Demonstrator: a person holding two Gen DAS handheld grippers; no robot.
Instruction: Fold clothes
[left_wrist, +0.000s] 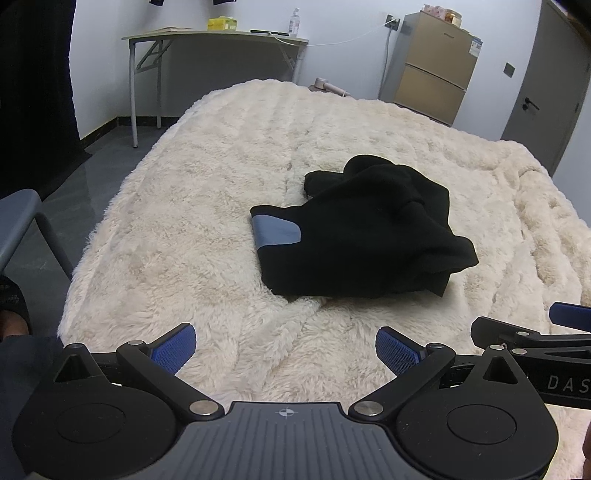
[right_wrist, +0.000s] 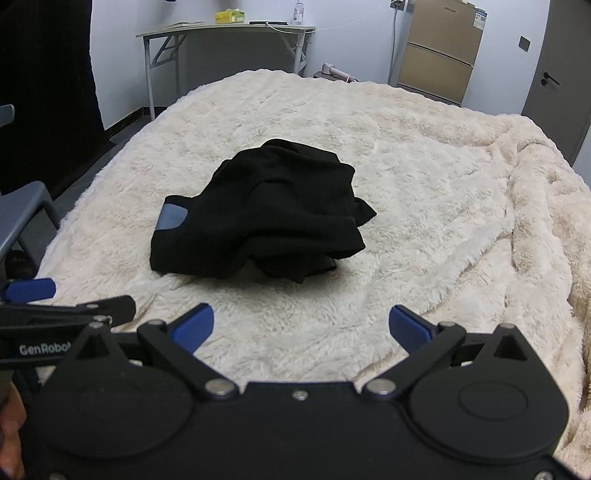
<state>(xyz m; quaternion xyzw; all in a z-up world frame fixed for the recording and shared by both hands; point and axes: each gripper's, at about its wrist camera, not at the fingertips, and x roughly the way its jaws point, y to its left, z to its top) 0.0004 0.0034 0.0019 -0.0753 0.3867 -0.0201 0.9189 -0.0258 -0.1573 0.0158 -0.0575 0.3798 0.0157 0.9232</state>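
Lying: black soft clothes (left_wrist: 365, 236), lumpy heap, blanket middle
Blanket (left_wrist: 207, 206): cream, fluffy
Left gripper (left_wrist: 285, 349): jaws spread, empty
Right gripper (right_wrist: 301, 326): jaws spread, empty

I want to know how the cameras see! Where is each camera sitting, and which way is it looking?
Left wrist: rides the open left gripper, facing across the fluffy cream blanket at the crumpled black garment; the right gripper's tip shows at the right edge.
Right wrist: rides the open right gripper, facing the same garment; the left gripper's tip shows at the left edge.
Both share the garment, blanket, grey folding table and tan cabinet.
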